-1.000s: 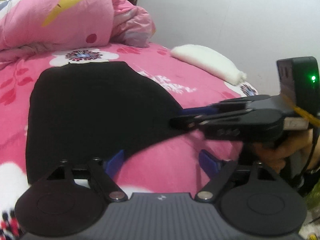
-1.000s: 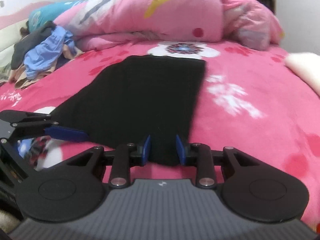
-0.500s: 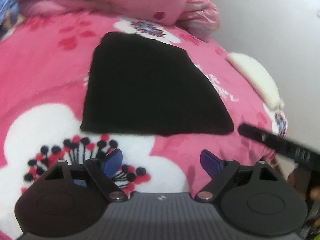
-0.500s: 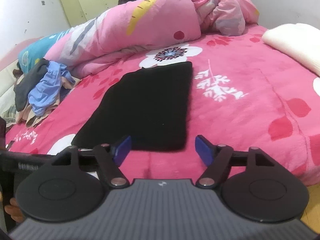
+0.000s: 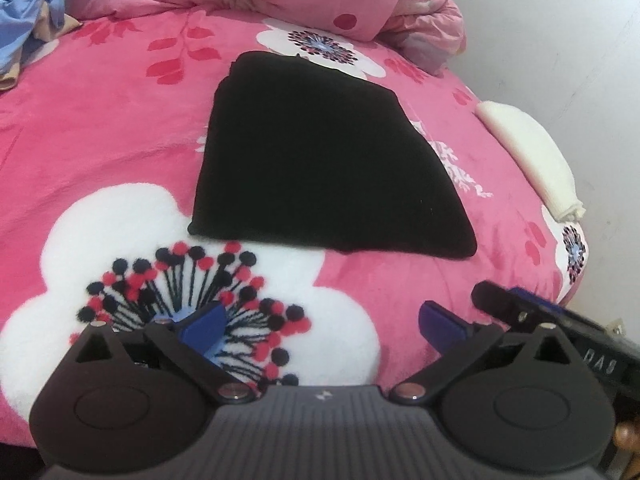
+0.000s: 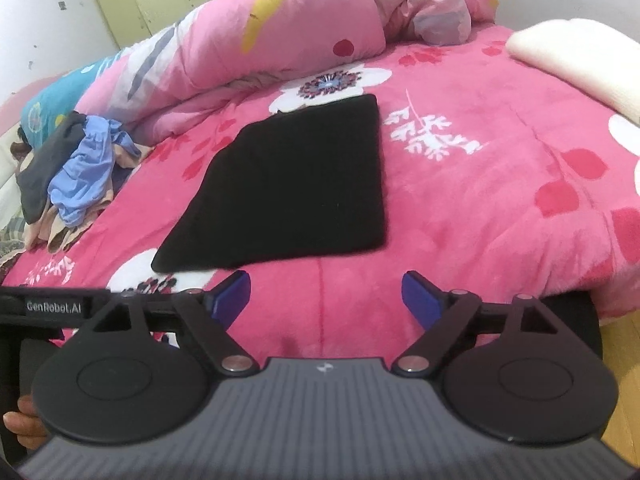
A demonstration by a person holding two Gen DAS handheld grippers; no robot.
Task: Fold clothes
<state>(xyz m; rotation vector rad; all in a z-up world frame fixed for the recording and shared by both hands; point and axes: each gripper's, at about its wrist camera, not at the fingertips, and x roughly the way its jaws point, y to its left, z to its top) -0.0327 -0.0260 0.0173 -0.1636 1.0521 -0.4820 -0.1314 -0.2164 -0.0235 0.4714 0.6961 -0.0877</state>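
Note:
A black garment [image 5: 324,160] lies folded flat in a rough rectangle on the pink flowered bedspread [image 5: 100,128], also seen as the black garment [image 6: 292,188] in the right wrist view. My left gripper [image 5: 320,324] hovers open in front of its near edge, holding nothing. My right gripper [image 6: 326,294] is open too, pulled back from the garment's near edge with empty blue pads [image 6: 420,296]. The right gripper's fingers [image 5: 520,308] show at the lower right of the left wrist view.
A heap of unfolded clothes [image 6: 76,176] lies at the bed's left side. A rolled pink quilt [image 6: 260,40] spans the back. A white pillow [image 6: 580,60] sits at the right edge by the wall. The bed's front edge drops to the floor [image 6: 620,360].
My right gripper let go of the garment's near corner and opened. Both grippers drew back and rose, leaving the black garment lying flat.

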